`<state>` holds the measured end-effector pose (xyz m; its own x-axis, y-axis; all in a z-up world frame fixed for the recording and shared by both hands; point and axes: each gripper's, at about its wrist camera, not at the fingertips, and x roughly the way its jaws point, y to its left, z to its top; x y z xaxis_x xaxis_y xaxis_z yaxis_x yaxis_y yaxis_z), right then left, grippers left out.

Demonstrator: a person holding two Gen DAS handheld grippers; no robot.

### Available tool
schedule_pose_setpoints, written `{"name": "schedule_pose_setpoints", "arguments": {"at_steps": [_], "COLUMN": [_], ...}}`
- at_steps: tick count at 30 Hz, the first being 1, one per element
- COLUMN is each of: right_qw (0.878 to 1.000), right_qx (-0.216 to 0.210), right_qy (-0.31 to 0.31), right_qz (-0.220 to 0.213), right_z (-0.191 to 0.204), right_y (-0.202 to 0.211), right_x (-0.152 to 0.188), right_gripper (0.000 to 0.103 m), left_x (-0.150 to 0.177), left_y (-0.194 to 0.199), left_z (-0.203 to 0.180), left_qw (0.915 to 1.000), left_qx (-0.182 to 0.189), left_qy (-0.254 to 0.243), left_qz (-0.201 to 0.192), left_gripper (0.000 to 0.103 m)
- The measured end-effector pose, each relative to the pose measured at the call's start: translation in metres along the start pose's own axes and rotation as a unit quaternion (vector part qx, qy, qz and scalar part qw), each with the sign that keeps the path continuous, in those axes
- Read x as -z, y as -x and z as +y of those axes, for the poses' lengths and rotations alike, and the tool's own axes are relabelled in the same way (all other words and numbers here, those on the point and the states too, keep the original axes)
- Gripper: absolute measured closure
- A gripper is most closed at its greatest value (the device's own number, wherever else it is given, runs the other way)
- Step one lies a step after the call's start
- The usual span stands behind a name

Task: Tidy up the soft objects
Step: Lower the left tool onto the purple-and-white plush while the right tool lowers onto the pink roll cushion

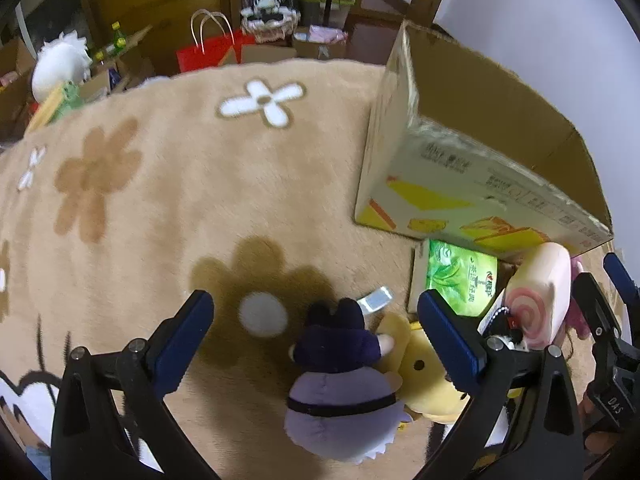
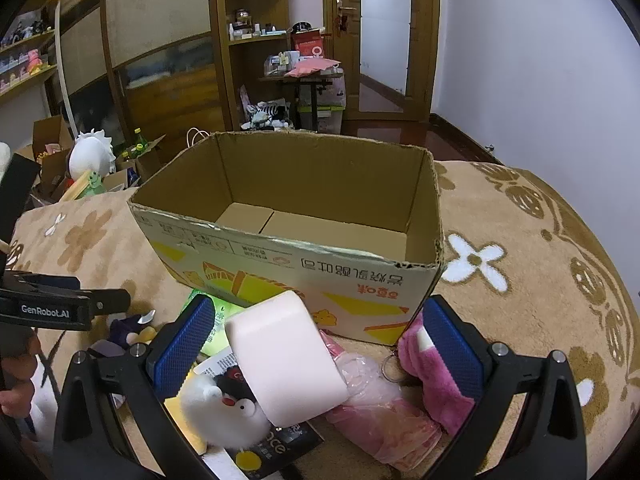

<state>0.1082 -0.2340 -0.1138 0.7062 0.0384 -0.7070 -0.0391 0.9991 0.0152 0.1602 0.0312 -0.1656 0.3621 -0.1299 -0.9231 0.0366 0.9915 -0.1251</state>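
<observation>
Lying centre-bottom of the right view, pink roll (image 2: 286, 356) tilted, long axis running lower right to upper left toward box (image 2: 296, 276), swirl end down. Right tool (image 2: 320, 344) apart around it; left tool (image 1: 316, 340) apart over purple plush (image 1: 340, 384).

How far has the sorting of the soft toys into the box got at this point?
Nothing looks done: the cardboard box shows no toys inside. Both grippers, left and right, are open and hold nothing. The pink roll plush, purple plush and yellow plush remain on the rug.
</observation>
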Motion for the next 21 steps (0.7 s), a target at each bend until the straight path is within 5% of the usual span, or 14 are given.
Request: {"name": "schedule_pose_setpoints", "arguments": {"at_steps": [11,21], "right_qw": [1.0,0.999], "right_qx": [-0.005,-0.03], "right_qy": [0.017,0.011], "right_qz": [0.002,0.024], "right_z": [0.008,0.011], "right_y": [-0.004,-0.012], "right_x": [0.005,0.008], "right_gripper": [0.0,0.006], "left_x": [0.0,-0.001], "left_y": [-0.03,-0.046], "left_z": [0.018,0.025], "left_qw": [0.9976,0.9938], "left_qx": [-0.015,0.021], "left_qy": [0.045,0.066], "left_qz": [0.051,0.086], "left_gripper": [0.003,0.028]}}
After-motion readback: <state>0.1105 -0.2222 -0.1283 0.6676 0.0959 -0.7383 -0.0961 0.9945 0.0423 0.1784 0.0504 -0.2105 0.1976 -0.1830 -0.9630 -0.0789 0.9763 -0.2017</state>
